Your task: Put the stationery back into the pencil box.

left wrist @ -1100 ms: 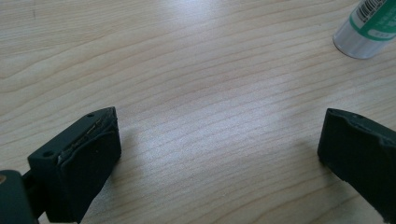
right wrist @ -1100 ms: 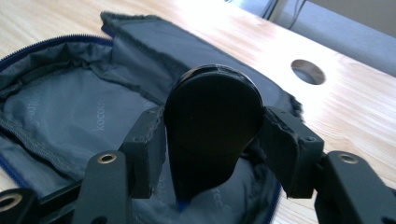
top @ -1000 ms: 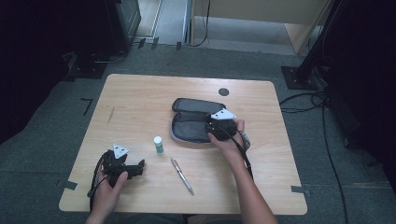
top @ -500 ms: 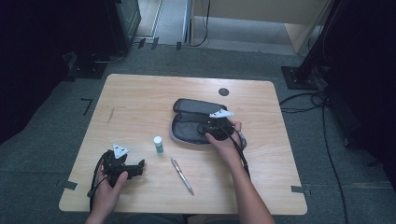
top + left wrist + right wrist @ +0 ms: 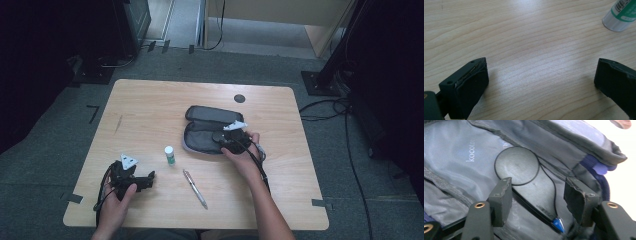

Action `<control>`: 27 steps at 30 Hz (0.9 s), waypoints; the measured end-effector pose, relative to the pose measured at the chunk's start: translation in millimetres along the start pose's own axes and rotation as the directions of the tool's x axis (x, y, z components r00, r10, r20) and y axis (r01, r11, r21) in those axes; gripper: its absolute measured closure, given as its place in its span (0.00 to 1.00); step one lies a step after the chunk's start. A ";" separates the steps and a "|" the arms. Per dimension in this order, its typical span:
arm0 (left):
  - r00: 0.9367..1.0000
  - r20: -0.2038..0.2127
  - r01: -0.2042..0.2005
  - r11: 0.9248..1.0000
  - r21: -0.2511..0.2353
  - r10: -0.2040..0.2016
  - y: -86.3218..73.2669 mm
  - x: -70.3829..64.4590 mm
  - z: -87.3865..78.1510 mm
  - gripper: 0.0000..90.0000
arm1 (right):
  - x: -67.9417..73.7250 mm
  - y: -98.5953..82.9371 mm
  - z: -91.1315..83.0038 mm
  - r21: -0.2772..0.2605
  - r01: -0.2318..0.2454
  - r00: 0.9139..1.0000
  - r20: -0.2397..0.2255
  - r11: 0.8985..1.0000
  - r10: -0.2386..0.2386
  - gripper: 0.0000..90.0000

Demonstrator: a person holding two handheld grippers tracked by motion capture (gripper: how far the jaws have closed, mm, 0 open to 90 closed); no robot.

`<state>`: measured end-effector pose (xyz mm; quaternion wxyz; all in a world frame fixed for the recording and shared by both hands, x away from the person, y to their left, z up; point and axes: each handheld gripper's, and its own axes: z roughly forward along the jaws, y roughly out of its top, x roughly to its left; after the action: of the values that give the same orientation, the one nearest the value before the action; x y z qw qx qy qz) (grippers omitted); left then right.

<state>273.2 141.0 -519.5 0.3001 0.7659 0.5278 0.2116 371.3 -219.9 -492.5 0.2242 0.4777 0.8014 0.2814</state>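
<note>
fingers of my right gripper (image 5: 537, 202) stand apart, empty, inside the open pencil case (image 5: 210, 131) mid-tabletop (image 5: 150, 105); left gripper (image 5: 541, 80) rests open near the glue stick (image 5: 621, 15).

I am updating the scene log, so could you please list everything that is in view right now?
Open grey fabric pencil case: one, grey with blue trim, centre of the table.
Flat black round-ended item: one, black, inside the case between the right tongs' jaws.
White glue stick with green label: one, left of the case.
Silver metal pen: one, near the front edge.
Black round grommet: one, far side of the tabletop.
Light wooden table: one, on grey carpet.
Left tongs: black, open, front left, over bare wood.
Right tongs: black, open, in the case.
</note>
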 end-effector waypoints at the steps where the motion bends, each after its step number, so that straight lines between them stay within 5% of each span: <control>1: 1.000 0.000 0.000 1.000 0.000 0.000 0.0 0.0 0.0 0.00 | 0.0 0.0 0.0 0.000 0.000 1.000 0.000 1.000 0.000 0.45; 8: 1.000 0.000 0.000 1.000 0.000 0.000 0.0 -0.1 0.0 0.00 | 4.3 -5.6 -20.0 -0.075 -0.016 1.000 -0.018 0.997 0.015 0.43; 14: 1.000 0.000 0.000 1.000 0.000 0.000 0.0 0.0 0.0 0.00 | 24.0 -8.8 -47.4 -0.151 -0.025 0.998 -0.060 0.988 0.016 0.43; 27: 1.000 0.000 0.000 1.000 0.000 0.000 0.0 0.0 0.0 0.00 | 58.0 -30.5 -75.8 -0.170 -0.021 0.988 -0.156 0.985 -0.006 0.43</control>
<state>273.2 141.0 -519.5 0.3002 0.7660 0.5276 0.2116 278.5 -197.9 -461.8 0.2002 0.4362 0.7876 0.3865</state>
